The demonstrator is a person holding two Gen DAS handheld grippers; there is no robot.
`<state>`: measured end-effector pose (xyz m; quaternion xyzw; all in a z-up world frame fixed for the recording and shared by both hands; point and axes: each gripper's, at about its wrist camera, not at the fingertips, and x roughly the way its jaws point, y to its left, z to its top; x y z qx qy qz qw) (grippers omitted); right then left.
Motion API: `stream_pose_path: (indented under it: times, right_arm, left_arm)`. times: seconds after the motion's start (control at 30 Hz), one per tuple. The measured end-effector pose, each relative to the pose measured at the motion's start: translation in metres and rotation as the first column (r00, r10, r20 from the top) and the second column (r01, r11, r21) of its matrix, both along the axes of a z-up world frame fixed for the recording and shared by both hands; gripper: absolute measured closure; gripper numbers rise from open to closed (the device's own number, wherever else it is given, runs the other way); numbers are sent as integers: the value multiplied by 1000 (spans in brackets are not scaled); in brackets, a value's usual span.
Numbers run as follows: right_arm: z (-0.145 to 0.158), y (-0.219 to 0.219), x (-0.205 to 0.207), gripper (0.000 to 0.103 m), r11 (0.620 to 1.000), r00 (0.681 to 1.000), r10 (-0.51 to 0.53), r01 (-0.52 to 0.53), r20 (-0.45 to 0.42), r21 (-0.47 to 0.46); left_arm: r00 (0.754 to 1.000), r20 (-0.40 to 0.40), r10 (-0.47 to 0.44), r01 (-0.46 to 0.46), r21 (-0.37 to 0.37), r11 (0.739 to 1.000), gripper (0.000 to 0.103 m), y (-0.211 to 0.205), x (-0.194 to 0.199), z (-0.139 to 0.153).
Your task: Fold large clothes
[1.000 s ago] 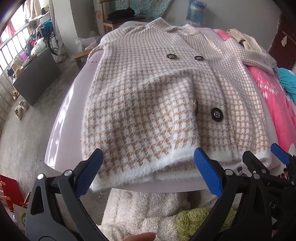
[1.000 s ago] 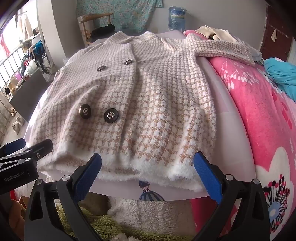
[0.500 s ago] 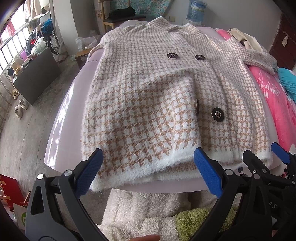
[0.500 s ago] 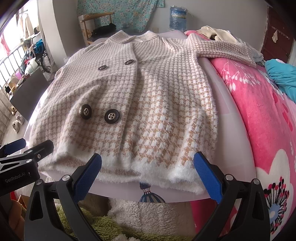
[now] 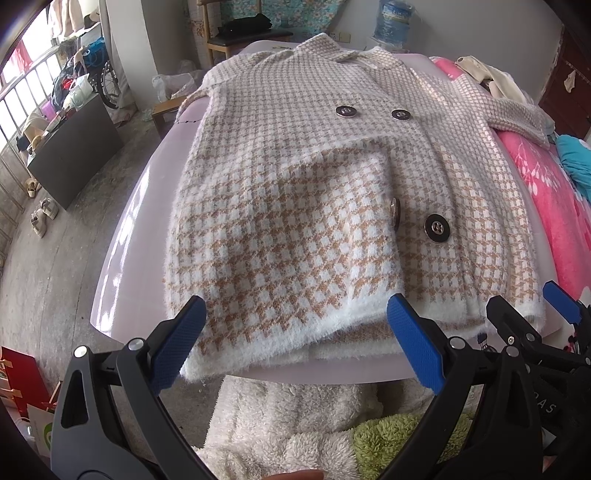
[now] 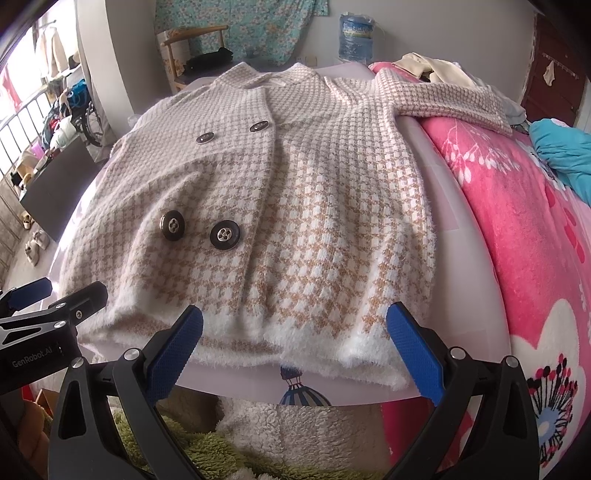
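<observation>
Coat [image 5: 295, 206] lies flat ahead — left tool [image 5: 295, 343] and right tool [image 6: 295, 347] gape, empty, at its hem.

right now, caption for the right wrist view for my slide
Open right gripper at the hem of a checked coat laid flat on a table, left gripper alongside.

Grey concrete floor [image 5: 48, 258], worn and bare. Barred window [image 5: 22, 92] at far left, daylight coming through. Dark low cabinet [image 5: 74, 147] below the window, cluttered on top; shoes [image 5: 42, 216] on the floor beside it. Wooden chair [image 6: 192, 55] against the back wall, floral cloth [image 6: 240, 22] hanging behind it. Blue water jug [image 6: 356, 37] right of the chair. Pink floral blanket [image 6: 517, 221] further right.
</observation>
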<state>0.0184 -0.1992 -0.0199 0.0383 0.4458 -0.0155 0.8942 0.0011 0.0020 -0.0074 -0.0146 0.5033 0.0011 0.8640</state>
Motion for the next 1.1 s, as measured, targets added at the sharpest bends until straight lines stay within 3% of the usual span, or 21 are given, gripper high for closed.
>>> stream_pose_path:
  times: [1.1]
  right_arm:
    - [1, 1, -1, 6, 1000, 1000, -12, 12, 2, -19]
  left_arm:
    - [1000, 2, 7, -7, -5, 1000, 8, 5, 0, 4]
